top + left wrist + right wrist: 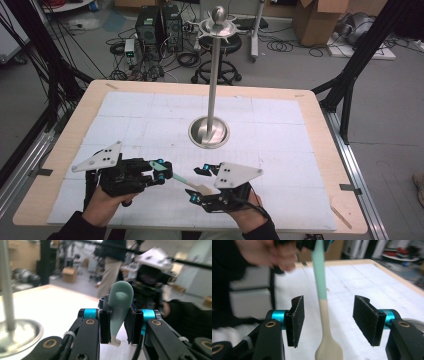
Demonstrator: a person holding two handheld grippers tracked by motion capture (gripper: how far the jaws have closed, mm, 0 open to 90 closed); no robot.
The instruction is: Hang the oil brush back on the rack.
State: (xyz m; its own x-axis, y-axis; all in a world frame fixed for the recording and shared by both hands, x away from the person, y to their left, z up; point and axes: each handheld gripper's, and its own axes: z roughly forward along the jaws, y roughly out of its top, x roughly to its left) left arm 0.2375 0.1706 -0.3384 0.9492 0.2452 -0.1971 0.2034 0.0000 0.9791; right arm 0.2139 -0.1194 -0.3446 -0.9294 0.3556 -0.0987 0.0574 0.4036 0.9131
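Near edge of the counter (320,150), pale wood rim under a white gridded mat: both hands low, claws facing each other.

Left claw (117,326): pads clamped together on the mint-green handle of a slim wooden spoon with a mint-green handle and pale bare-wood bowl (188,182). The handle's holed tip stands up past the pads in the left gripper view.

Right claw (328,317): pads well apart. The spoon's neck runs between them, touching neither; the bowl sits low, toward the camera.

Spoon held off the counter, roughly level, spanning the gap between the claws, bowl end toward the right claw.

Farther out, mid-counter: tall polished steel stand with a round dished base, thin pole and hooked crown under a ball finial (210,131). Nothing hangs on it.

Judgement: a hand-over step, the left now sole carrier, right let go. Next move probably calls for the right claw to clear away, then the left to carry the holed tip to a crown hook.
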